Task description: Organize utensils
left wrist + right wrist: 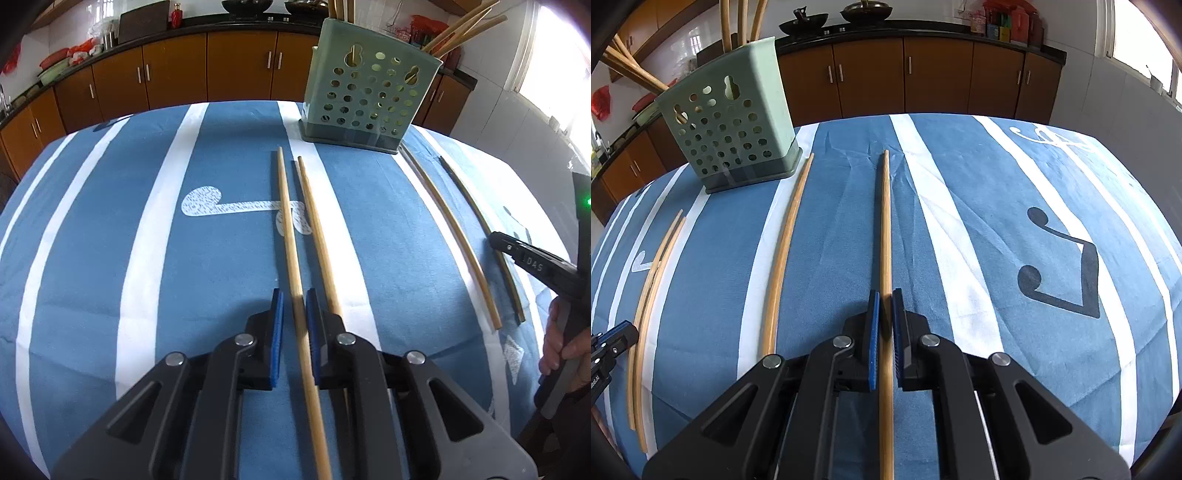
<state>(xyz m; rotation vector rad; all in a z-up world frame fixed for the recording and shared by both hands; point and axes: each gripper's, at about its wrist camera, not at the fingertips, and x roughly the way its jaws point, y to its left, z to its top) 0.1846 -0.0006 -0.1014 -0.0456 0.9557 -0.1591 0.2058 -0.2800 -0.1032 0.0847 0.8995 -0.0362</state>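
Between your left gripper's [294, 297] blue pads [277, 325] runs one chopstick [291, 258], lengthwise along the fingers; the pads stand close on either side of it, with a thin gap showing on the left side, so I cannot tell whether they actually clamp it. Just right of the right finger lies a second chopstick [317, 236], almost parallel to the first and partly passing under that finger. Both point away from you across the blue striped cloth [110, 221].

Between your right gripper's [885, 295] pads [873, 332] sits a third chopstick [885, 221], straight down the middle, and the pads press close against both its sides, gripping it. To the left of those fingers a fourth chopstick [785, 251] lies on the cloth, apart from the gripper.

Further out, ahead and right of your left fingers, and ahead and left of your right ones, stands the green holder [369, 96], upright on its dark base, with perforated walls. Several chopsticks [461, 29] already lean out of its top. The fourth chopstick's far tip ends just beside the holder's base.

Beyond the table edge are brown cabinets [207, 70] under a dark counter.
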